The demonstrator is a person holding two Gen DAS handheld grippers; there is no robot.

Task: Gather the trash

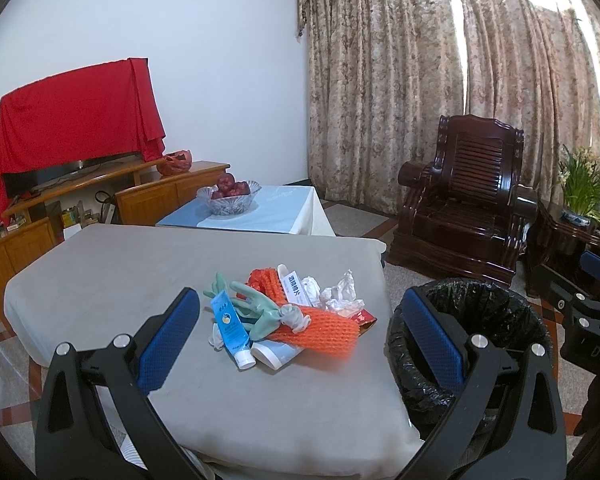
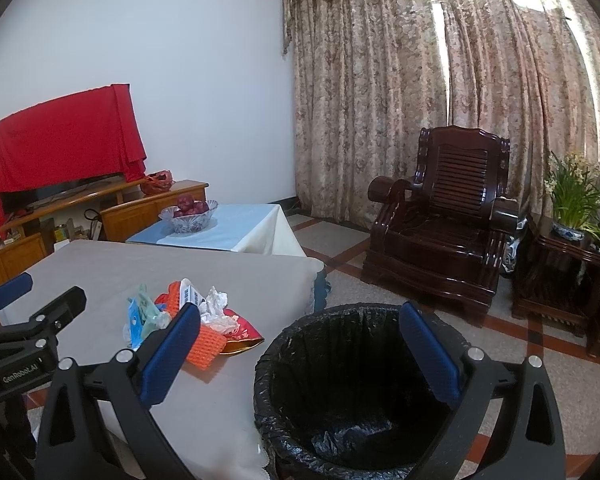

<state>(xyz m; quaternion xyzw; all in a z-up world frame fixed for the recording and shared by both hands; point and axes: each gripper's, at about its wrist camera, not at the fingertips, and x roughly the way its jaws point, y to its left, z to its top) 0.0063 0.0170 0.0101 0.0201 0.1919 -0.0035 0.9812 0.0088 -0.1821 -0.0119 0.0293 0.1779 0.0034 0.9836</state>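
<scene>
Both the left gripper [image 1: 300, 336] and right gripper [image 2: 300, 344] hover with jaws apart, empty. The mixed trash pile [image 1: 288, 312] lies on the grey-clothed table [image 1: 140, 272]; the black-lined round bin [image 2: 340, 392] stands at its three o'clock.

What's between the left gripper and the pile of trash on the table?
Only bare grey tablecloth. In the left wrist view the open left gripper hangs short of the trash pile, touching nothing.
</scene>
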